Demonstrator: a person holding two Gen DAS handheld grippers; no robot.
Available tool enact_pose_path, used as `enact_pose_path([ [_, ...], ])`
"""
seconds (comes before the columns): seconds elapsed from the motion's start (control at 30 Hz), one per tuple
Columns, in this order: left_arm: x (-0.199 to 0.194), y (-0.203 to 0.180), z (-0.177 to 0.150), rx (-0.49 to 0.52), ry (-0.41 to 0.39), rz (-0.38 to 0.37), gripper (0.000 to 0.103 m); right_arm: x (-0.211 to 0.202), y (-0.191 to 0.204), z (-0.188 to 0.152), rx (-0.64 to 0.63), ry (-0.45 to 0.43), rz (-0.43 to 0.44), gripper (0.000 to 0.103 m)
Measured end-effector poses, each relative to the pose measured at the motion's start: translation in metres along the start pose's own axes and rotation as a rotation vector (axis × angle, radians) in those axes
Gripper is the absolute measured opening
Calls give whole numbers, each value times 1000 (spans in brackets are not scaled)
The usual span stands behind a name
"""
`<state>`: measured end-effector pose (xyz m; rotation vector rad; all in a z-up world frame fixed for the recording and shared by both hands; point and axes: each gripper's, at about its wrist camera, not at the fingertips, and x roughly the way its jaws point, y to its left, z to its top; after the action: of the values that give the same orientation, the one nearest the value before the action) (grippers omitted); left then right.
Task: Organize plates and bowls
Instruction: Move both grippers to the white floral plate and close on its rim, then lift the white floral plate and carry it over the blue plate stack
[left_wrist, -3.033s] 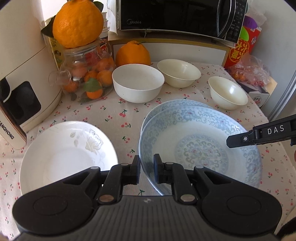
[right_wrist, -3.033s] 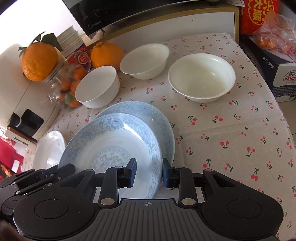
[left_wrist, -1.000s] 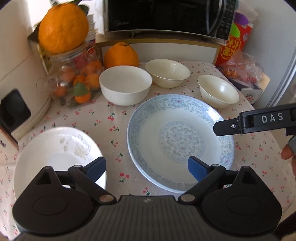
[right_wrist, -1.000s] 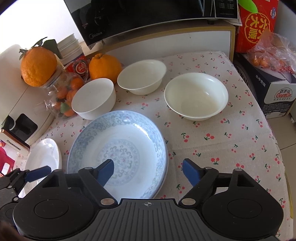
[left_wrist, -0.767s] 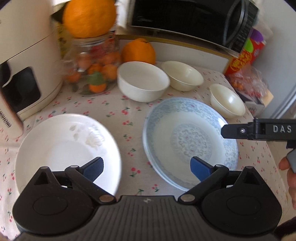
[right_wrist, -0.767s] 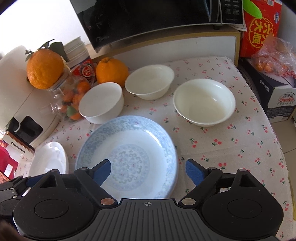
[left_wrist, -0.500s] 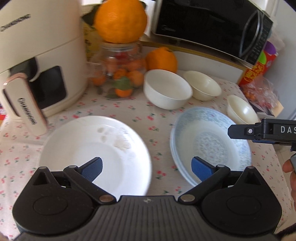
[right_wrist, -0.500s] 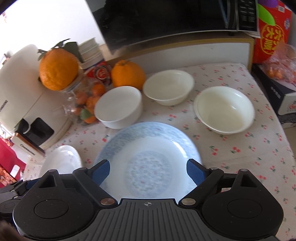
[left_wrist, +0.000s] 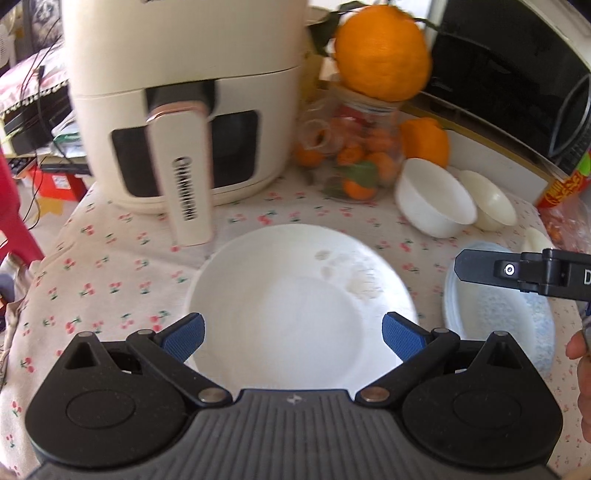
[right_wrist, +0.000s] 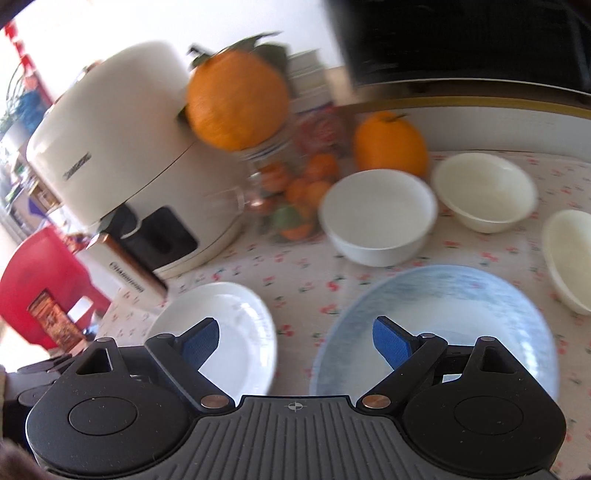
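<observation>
The white plate is lying flat on the cherry-print surface, directly ahead of the left gripper, whose blue-padded fingers are standing spread wide with nothing between them, having just been opening. The blue-patterned plate stack is sitting just beside it to the right, in front of the right gripper, which is likewise gaping empty after widening over the last second. Writing is running down the handle of the cream air fryer, too blurred to read here; on the right gripper's arm only a "D" is showing in the left view. Behind the plates, a white bowl and two cream bowls are sitting apart from one another, with bare cloth between bowls and plates. The fryer and a glass jar of oranges are crowding the back left, and the surface's left edge is dropping off near a red stool. Three seconds ago both grippers were pinched shut at the blue plate's rim; since then both views have swung left, bringing the white plate to centre.
</observation>
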<state>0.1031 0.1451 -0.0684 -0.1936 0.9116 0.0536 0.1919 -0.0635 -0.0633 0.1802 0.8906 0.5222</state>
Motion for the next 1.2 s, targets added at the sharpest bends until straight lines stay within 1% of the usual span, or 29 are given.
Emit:
enact_pose_path([
  [0.1,7,14,-5,1,5,17,102,15,8,-2,-36,18,36,92],
  [0.17,12,22,-8,3,15,19,99,24,11,-3,-42,32,65,92],
  [0.27,17,33,-14,-6,32,11,89,38,11,-5,-12,53,111,92],
  [0.33,19,40,-18,-17,44,-12,85,45,12,-7,2,62,128,91],
  [0.43,21,46,-21,-30,63,-36,76,52,14,-9,-2,70,125,90],
  [0.5,22,48,-22,-35,75,-48,69,55,15,-10,-13,72,116,88],
  [0.53,22,49,-22,-35,79,-50,67,55,16,-11,-24,68,112,87],
  [0.63,22,49,-23,-25,71,-46,62,56,17,-12,-33,75,115,77],
  [0.7,21,50,-23,-27,69,-49,53,59,17,-13,-32,82,114,67],
  [0.73,21,50,-23,-29,68,-51,51,60,18,-13,-36,85,110,65],
  [0.8,21,50,-23,-32,69,-56,43,62,19,-15,-41,91,105,56],
  [0.83,21,50,-23,-32,69,-57,41,63,19,-15,-41,96,102,53],
  [0.9,21,49,-23,-29,68,-56,34,65,20,-17,-46,102,92,45],
  [0.97,21,49,-24,-29,66,-53,28,66,22,-19,-62,98,73,41],
  [1.03,21,50,-24,-32,61,-47,26,65,21,-20,-65,92,63,38],
  [1.1,21,52,-23,-43,61,-47,24,65,20,-20,-60,85,52,30],
  [1.2,20,53,-23,-53,55,-42,20,65,16,-19,-40,81,46,23],
])
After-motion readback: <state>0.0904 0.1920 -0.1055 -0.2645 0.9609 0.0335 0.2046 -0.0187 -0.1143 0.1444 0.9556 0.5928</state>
